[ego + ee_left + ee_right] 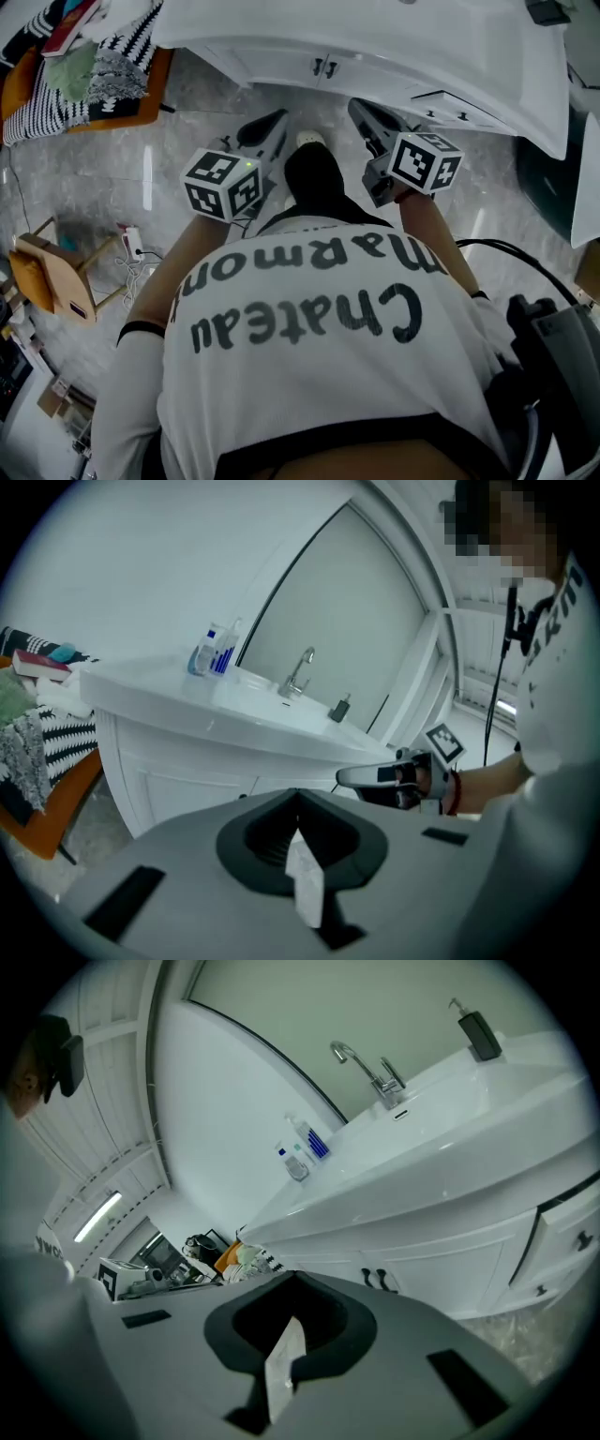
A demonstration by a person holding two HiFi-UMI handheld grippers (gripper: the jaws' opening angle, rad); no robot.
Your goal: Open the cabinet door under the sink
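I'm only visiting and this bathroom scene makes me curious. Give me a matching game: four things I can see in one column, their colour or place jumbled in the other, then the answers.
Things
1. faucet
2. soap dispenser
3. cabinet door handles
4. chair

Descriptions
A. orange, heaped with striped cloth
B. dark pair, side by side on the white doors
C. shiny metal with a curved spout
D. black pump bottle on the counter

Pairs: 1-C, 2-D, 3-B, 4-A
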